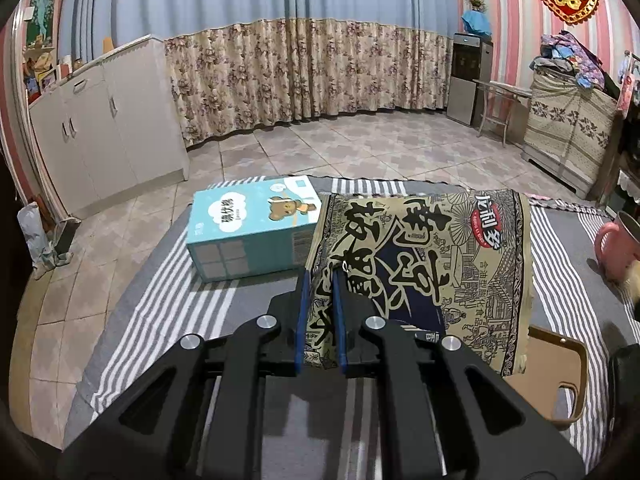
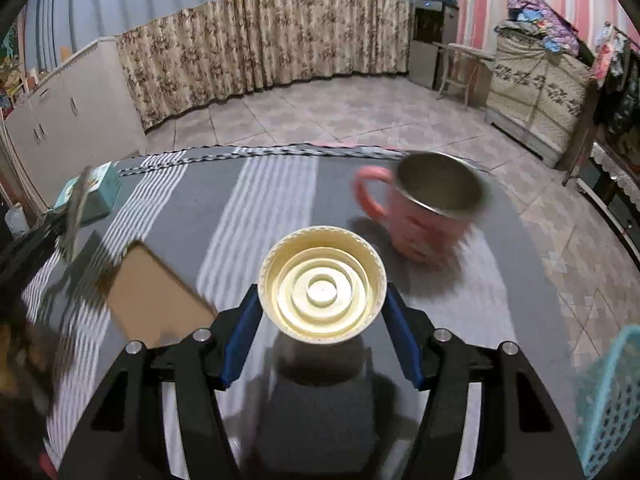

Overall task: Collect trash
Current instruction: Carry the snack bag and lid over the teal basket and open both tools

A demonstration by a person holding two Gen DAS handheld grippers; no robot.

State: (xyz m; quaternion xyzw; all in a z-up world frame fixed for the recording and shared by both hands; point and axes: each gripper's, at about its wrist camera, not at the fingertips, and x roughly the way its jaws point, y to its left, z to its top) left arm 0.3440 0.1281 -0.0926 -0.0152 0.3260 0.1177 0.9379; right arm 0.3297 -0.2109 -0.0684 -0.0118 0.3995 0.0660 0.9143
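Note:
My left gripper (image 1: pixel 321 276) is shut on the lower edge of a tan and black printed snack bag (image 1: pixel 440 264), which stands up off the table to the right of the fingers. In the right wrist view the same bag (image 2: pixel 78 208) shows edge-on and blurred at the far left. My right gripper (image 2: pixel 321 294) is shut on a round cream plastic lid (image 2: pixel 322 264). Its blue pads (image 2: pixel 240 332) press on the lid's two sides. The lid's ribbed inside faces the camera, and it hangs above the table with its shadow beneath.
The table carries a grey and white striped cloth (image 2: pixel 260 200). On it are a teal carton (image 1: pixel 252 228) at far left, a pink mug (image 2: pixel 428 212) at right and a flat brown phone case (image 2: pixel 156 292). A teal mesh basket (image 2: pixel 612 400) is at the right edge.

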